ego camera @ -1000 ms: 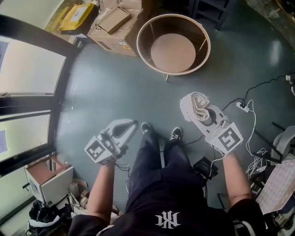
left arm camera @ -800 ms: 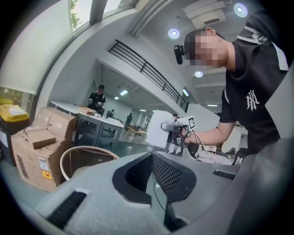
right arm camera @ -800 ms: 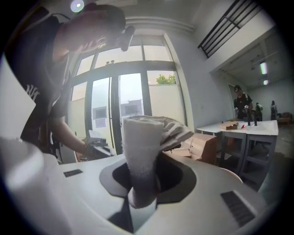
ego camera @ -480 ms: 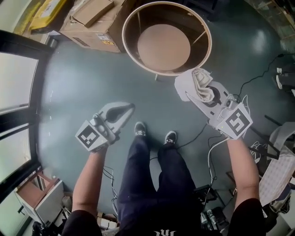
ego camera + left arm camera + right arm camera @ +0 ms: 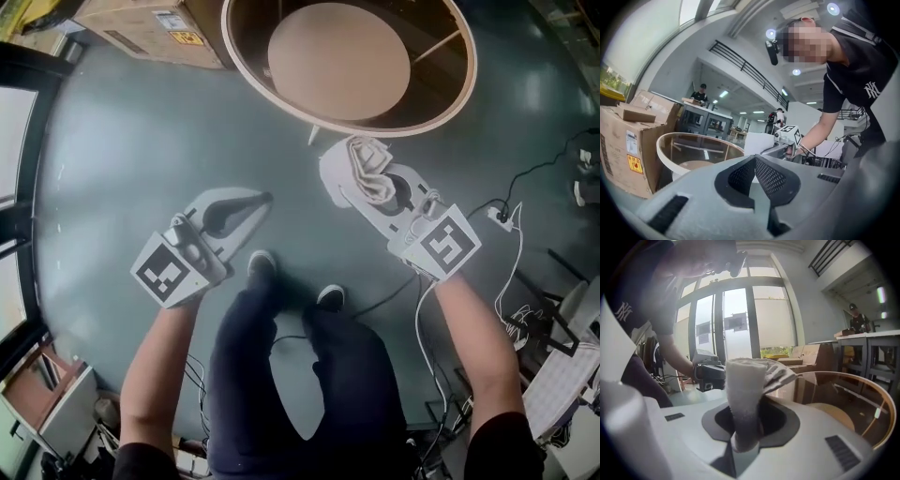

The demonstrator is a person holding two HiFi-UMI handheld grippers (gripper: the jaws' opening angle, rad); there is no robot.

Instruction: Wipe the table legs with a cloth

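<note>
A round table point(image 5: 452, 101) with a white rim, a glass top and a beige lower shelf fills the top of the head view. A thin white leg point(image 5: 314, 136) shows below its near rim. My right gripper point(image 5: 347, 169) is shut on a folded white cloth point(image 5: 367, 175), held just short of that rim and near the leg. In the right gripper view the cloth point(image 5: 745, 390) stands upright between the jaws, with the table point(image 5: 881, 427) to its right. My left gripper point(image 5: 265, 198) is shut and holds nothing, hanging over the floor left of the table point(image 5: 665, 154).
Cardboard boxes point(image 5: 141, 28) stand left of the table. A power strip point(image 5: 497, 216) and cables point(image 5: 514, 262) lie on the floor at the right. A dark window frame point(image 5: 28, 141) runs along the left. The person's shoes point(image 5: 261, 264) are below the grippers.
The view has closed in on the table. Both grippers are nearer to it, and the right one has carried the cloth up to the near rim.
</note>
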